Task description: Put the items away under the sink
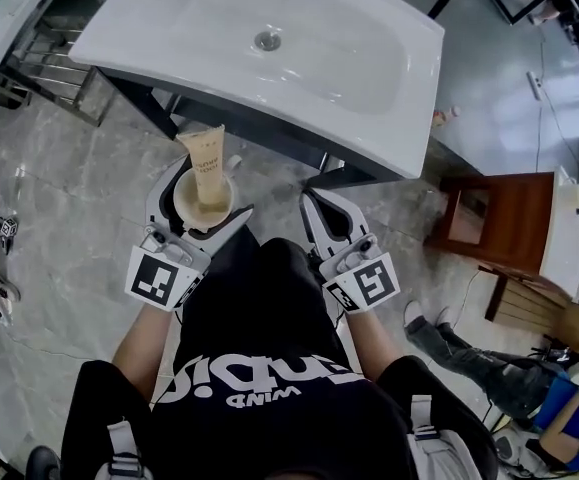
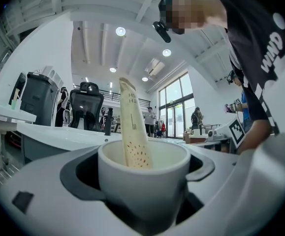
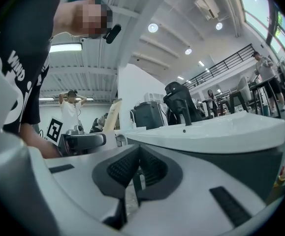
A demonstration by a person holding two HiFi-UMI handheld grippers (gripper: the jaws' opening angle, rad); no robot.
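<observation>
Nearest to the head camera is the person's black shirt (image 1: 259, 368). Beyond it, both grippers are held near the front edge of the white sink (image 1: 219, 38). The left gripper (image 1: 201, 206) has its jaws closed around a white cup (image 1: 182, 198), which sits upright between them. A cream tube (image 1: 207, 163) stands inside the cup (leaning a little). The right gripper (image 1: 317, 203) has its jaws pressed together with nothing between them, near the cup but not touching it.

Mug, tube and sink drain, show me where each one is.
mug (image 2: 142, 181): left gripper view, its front wall.
tube (image 1: 208, 166): head view, middle of its body.
sink drain (image 1: 267, 40): head view, centre of the metal ring.
</observation>
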